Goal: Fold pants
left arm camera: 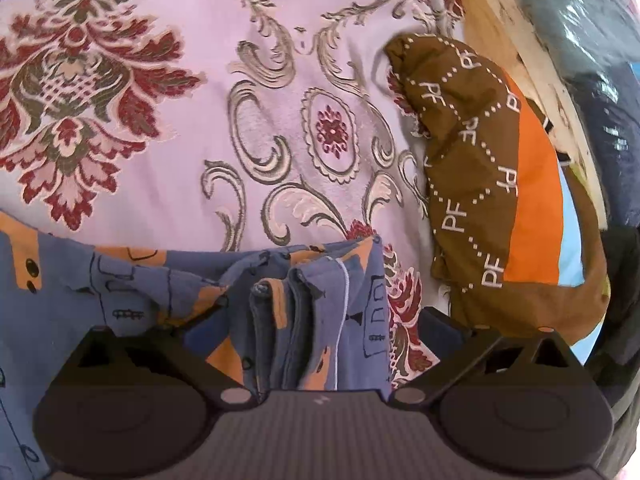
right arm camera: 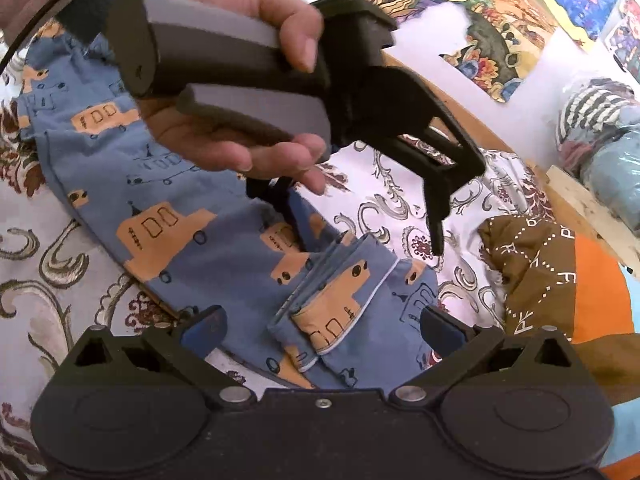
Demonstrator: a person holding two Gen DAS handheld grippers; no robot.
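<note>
The blue pants (left arm camera: 320, 292) with orange vehicle prints lie on the patterned bedspread (left arm camera: 260, 80). In the left wrist view the folded end of the pants sits between the fingers of my left gripper (left arm camera: 308, 332), which is open and holds nothing. In the right wrist view the pants (right arm camera: 192, 216) stretch from the upper left to the folded end (right arm camera: 344, 300), which lies between the open fingers of my right gripper (right arm camera: 320, 328). The left gripper (right arm camera: 360, 216) shows there held in a hand above the pants, open, one finger (right arm camera: 438, 224) pointing down beside the fold.
A brown and orange cloth with PF lettering (left arm camera: 480, 168) lies to the right, also in the right wrist view (right arm camera: 552, 272). A wooden bed edge (left arm camera: 516, 40) runs behind it. Plastic-wrapped bundles (right arm camera: 604, 160) and wall pictures (right arm camera: 480, 32) stand beyond.
</note>
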